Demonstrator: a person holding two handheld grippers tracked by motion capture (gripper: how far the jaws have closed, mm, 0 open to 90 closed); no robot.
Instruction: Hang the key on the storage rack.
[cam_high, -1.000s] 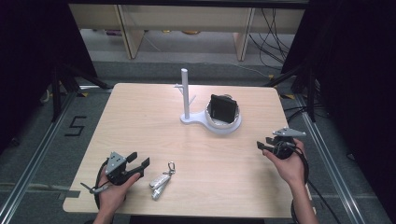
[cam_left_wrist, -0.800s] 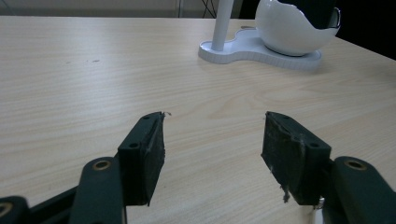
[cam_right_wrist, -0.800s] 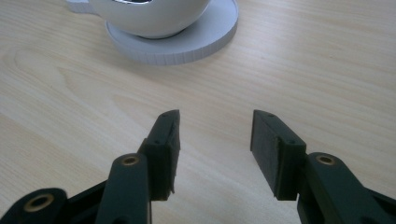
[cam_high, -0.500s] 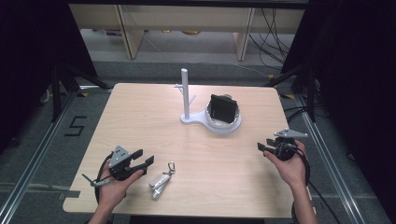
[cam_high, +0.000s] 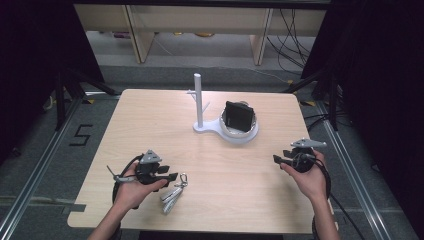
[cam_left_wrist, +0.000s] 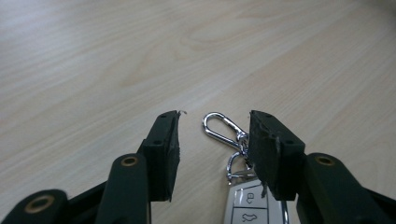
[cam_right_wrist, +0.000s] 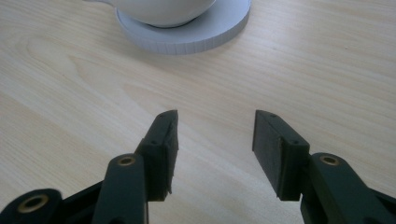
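Observation:
A white car key fob (cam_left_wrist: 252, 207) with a silver carabiner (cam_left_wrist: 219, 128) lies on the wooden table (cam_high: 150, 125) near its front left. In the high view the key fob (cam_high: 171, 195) sits just right of my left gripper (cam_high: 170, 172). My left gripper (cam_left_wrist: 215, 116) hovers low over it. Its jaws have just been closing and stand open, with the carabiner between them and the pads not pressing. My right gripper (cam_high: 280, 156) is held at the table's right side, pointing left. In its own view the right gripper (cam_right_wrist: 215, 114) is open over bare wood.
A white stand with an upright post (cam_high: 198, 100) and a round dish (cam_high: 245, 137) sits at the table's middle back. A black boxy object (cam_high: 237, 116) rests in the dish. The dish's base (cam_right_wrist: 187, 32) lies ahead of my right gripper. Dark frames and cables surround the table.
My left gripper has moved right toward the keys and lifted a little, and its jaws have narrowed around the carabiner. The right gripper has stayed in place.

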